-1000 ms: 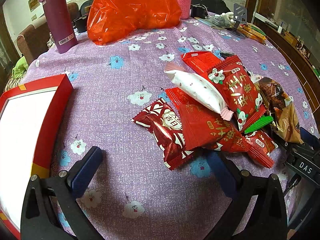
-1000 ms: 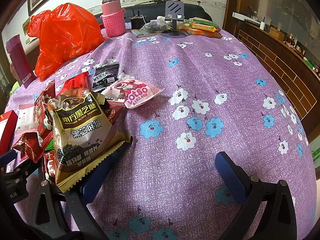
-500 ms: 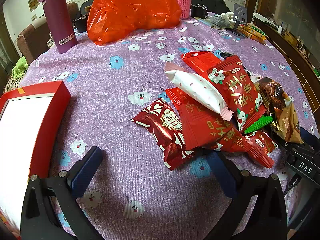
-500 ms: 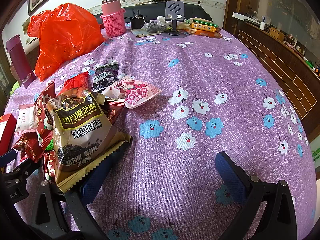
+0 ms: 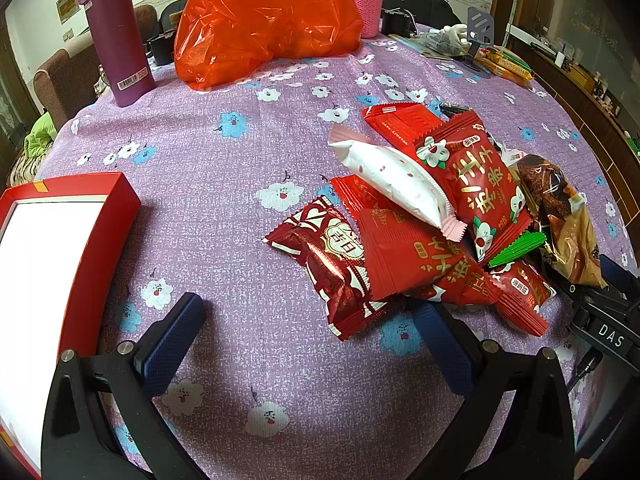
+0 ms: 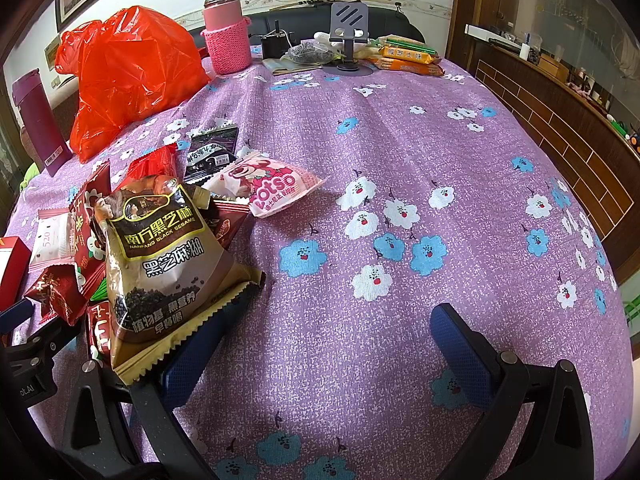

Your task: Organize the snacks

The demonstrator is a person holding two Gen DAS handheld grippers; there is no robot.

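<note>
A pile of snack packets lies on the purple flowered tablecloth [image 5: 224,184]: a dark red foil packet [image 5: 328,268], red packets [image 5: 476,180], a white pink-edged packet [image 5: 396,184] and a brown black-sesame bag [image 6: 160,264]. A pink Lotso packet [image 6: 272,188] lies beside the pile. A red box with a white inside [image 5: 60,248] stands at the left. My left gripper [image 5: 308,320] is open and empty, just before the dark red packet. My right gripper [image 6: 332,332] is open; its left finger [image 6: 196,344] lies under the sesame bag's edge.
An orange plastic bag [image 5: 264,16], a purple flask [image 5: 116,32] and a pink-sleeved bottle [image 6: 224,32] stand at the far side. A phone stand [image 6: 348,28] and biscuit packs [image 6: 408,60] are at the far right. A wooden cabinet [image 6: 560,120] borders the right.
The red box has slid slightly left and down in the left wrist view as the left gripper shifted a little. The right gripper and the snacks stay put.
</note>
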